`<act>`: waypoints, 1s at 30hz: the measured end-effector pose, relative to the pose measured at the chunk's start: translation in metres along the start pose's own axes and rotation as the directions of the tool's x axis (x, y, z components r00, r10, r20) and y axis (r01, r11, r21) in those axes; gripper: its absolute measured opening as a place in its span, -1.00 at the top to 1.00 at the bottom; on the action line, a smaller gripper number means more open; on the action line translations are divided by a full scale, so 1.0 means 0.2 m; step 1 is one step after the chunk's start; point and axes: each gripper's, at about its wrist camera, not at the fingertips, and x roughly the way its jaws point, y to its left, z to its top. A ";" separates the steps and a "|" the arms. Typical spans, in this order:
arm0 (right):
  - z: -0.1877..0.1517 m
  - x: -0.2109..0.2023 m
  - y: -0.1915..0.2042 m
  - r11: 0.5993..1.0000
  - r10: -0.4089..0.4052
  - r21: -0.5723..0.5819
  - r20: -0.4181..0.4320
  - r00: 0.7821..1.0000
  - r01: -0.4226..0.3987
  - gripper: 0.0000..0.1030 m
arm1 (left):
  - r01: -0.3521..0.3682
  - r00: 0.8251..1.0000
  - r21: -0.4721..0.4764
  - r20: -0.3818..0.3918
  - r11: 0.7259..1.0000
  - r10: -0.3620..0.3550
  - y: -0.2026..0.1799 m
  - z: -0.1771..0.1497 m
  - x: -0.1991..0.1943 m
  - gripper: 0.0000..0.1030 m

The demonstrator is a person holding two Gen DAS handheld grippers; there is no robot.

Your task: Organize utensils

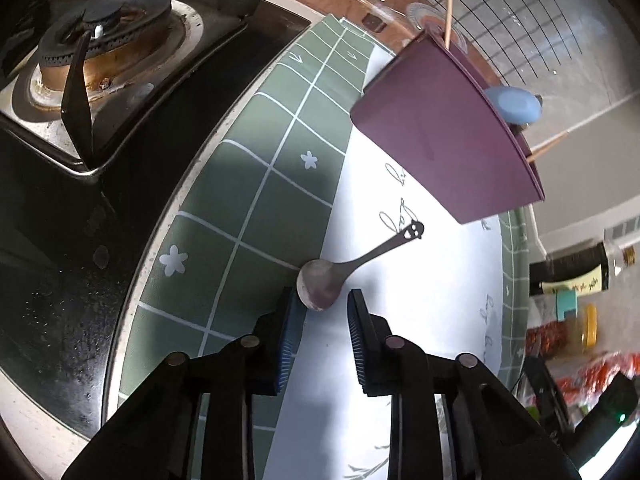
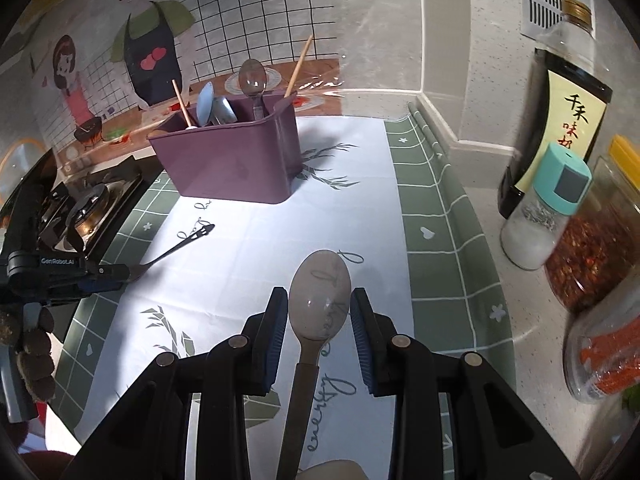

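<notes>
A small metal spoon [image 1: 320,286] with a cut-out handle end lies on the white mat. Its bowl sits just ahead of the tips of my left gripper [image 1: 322,320], whose jaws stand a little apart around it, with a gap showing on the right side. The right wrist view shows that left gripper [image 2: 120,272] low at the left, by the same small spoon [image 2: 176,246]. My right gripper [image 2: 318,312] is shut on the bowl of a larger pale spoon [image 2: 320,280], whose handle runs back under the camera. The purple utensil holder [image 2: 224,164] stands at the back with a blue spoon [image 2: 205,106], a metal spoon [image 2: 252,76] and chopsticks [image 2: 298,66].
A gas stove [image 1: 100,40] borders the green-checked mat [image 2: 432,200] on the left. Along the right wall stand a dark sauce bottle [image 2: 560,120], a salt shaker [image 2: 544,216] and a jar of red chilli [image 2: 592,248]. In the left wrist view the holder [image 1: 440,132] looms at the upper right.
</notes>
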 end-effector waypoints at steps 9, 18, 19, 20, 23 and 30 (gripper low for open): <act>0.01 0.00 0.05 1.000 -0.002 -0.026 0.000 1.000 0.002 0.43 | -0.037 0.997 0.135 0.070 0.990 0.028 -0.11 0.01 -0.01 0.91; 0.05 -0.01 0.08 0.999 0.020 -0.043 0.021 1.000 -0.019 0.43 | -0.135 0.961 0.349 0.275 0.927 0.037 -0.30 0.03 -0.30 0.94; 0.05 -0.01 0.08 0.999 0.024 -0.043 0.023 0.999 -0.023 0.43 | -0.151 0.954 0.370 0.297 0.917 0.037 -0.32 0.03 -0.34 0.94; 0.06 -0.01 0.09 0.999 0.026 -0.043 0.026 0.999 -0.025 0.43 | -0.156 0.950 0.386 0.311 0.909 0.031 -0.33 0.04 -0.39 0.94; 0.07 -0.01 0.10 0.998 0.034 -0.048 0.030 0.999 -0.032 0.43 | -0.166 0.946 0.404 0.322 0.900 0.030 -0.35 0.05 -0.45 0.94; 0.06 0.01 0.12 0.997 0.045 -0.061 0.013 0.999 -0.044 0.43 | -0.055 0.995 0.400 0.098 0.915 0.017 -0.27 0.00 -0.22 0.83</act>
